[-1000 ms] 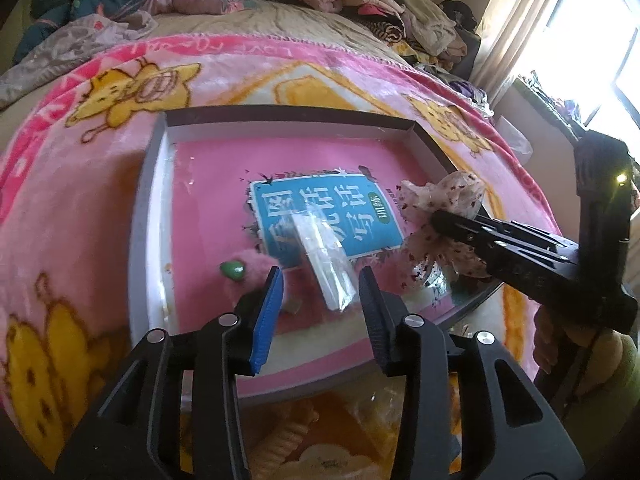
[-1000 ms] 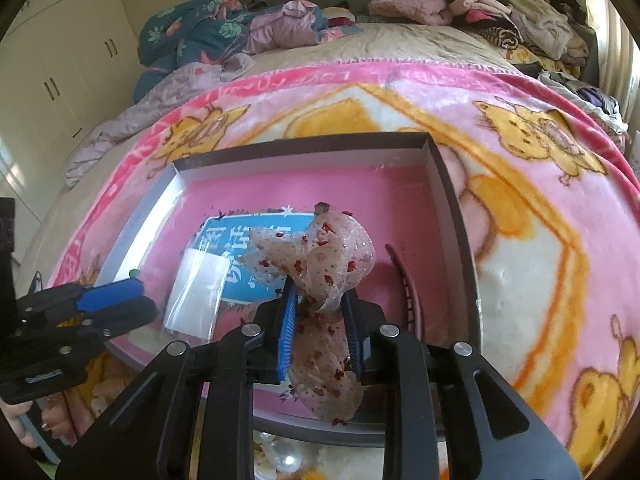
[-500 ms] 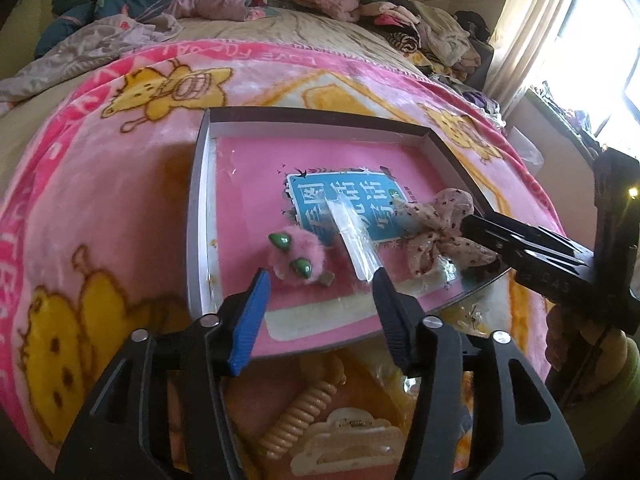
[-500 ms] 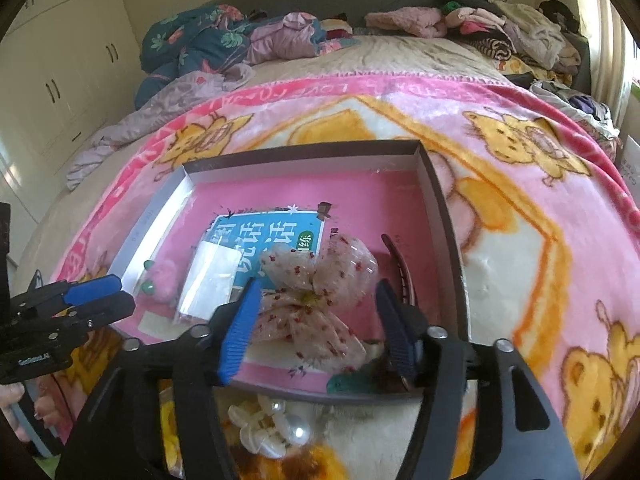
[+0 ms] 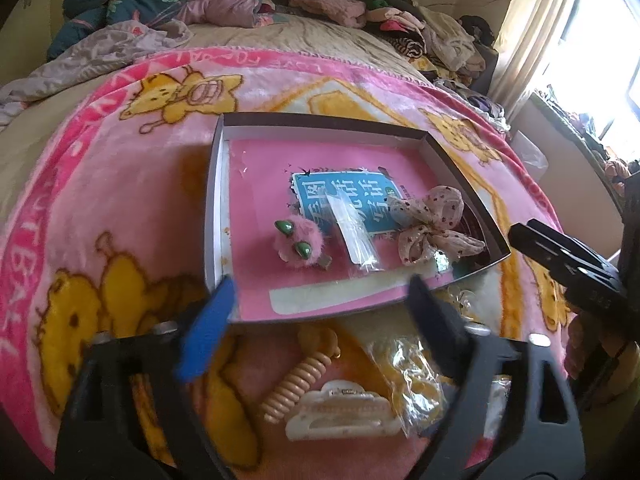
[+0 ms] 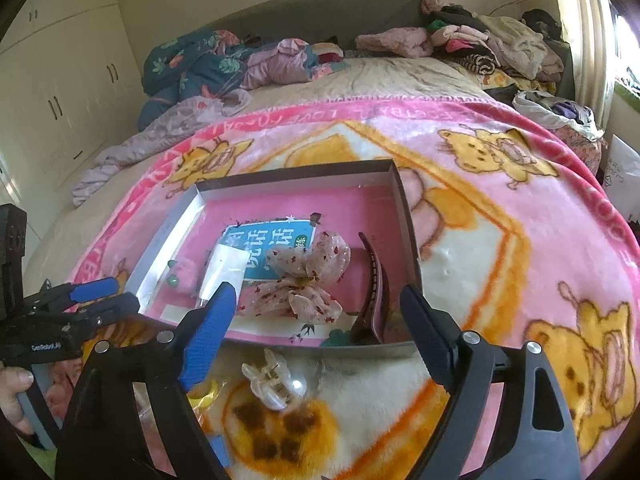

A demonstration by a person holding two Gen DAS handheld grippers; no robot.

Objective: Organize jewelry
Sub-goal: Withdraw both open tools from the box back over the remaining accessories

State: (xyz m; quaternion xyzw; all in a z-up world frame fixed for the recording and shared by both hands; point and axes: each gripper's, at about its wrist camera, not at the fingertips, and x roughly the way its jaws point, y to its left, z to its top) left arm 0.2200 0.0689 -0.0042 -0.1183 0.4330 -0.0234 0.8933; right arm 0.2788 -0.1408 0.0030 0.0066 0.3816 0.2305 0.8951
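A shallow grey box [image 5: 216, 184] with a pink floor lies on the bed; it also shows in the right wrist view [image 6: 404, 216]. In it lie a spotted fabric bow [image 5: 432, 224] [image 6: 308, 276], a pink fluffy clip with green horns [image 5: 300, 242], a clear plastic bag [image 5: 354, 234] [image 6: 226, 270] and a dark red hair clip [image 6: 376, 284]. My left gripper [image 5: 320, 308] is open and empty, in front of the box. My right gripper [image 6: 320, 316] is open and empty, just short of the box's near wall.
On the pink cartoon blanket [image 6: 520, 240] in front of the box lie a cream claw clip [image 5: 340, 412], a beige spiral hair tie [image 5: 296, 380], a crinkled yellow bag [image 5: 404, 364] and a clear claw clip with a pearl [image 6: 276, 384]. Piled clothes [image 6: 480, 40] lie at the headboard.
My right gripper opened, let go of the spotted bow in the box and drew back. My left gripper drew back from the box and opened wider.
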